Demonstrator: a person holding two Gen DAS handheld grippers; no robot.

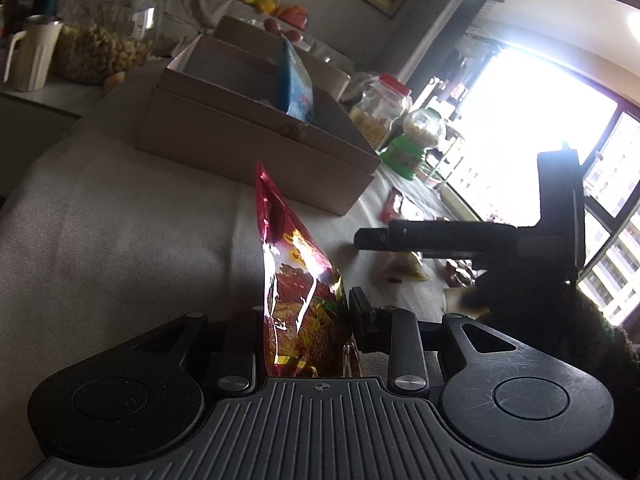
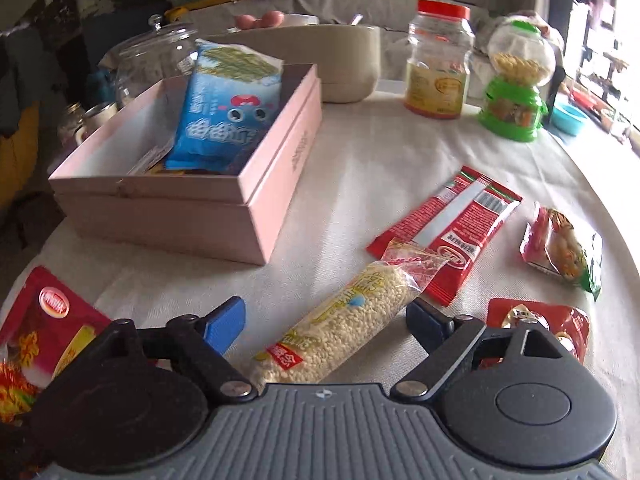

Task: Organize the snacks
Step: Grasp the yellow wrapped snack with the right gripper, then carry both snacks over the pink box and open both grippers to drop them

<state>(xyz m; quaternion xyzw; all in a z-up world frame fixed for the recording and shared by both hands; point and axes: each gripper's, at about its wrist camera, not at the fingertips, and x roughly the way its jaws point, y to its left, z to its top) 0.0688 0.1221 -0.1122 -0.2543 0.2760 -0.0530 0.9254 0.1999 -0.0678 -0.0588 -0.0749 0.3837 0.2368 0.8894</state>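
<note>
Left gripper (image 1: 306, 312): jaws clamping red snack bag (image 1: 298, 280); carrying it over the pink box (image 2: 276, 200) rim before releasing.
Right gripper (image 2: 324, 320): jaws gaping wide, straddling rice-puff pack (image 2: 340, 320), gripping nothing.

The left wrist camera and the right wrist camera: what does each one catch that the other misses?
Only the left view shows the left gripper shut on a red bag, with the right gripper's finger crossing beyond it. Only the right view shows the open right gripper around a rice bar, plus the red sachet. Both show the pink box holding a blue pack, the red-lidded jar and the green dispenser.
</note>
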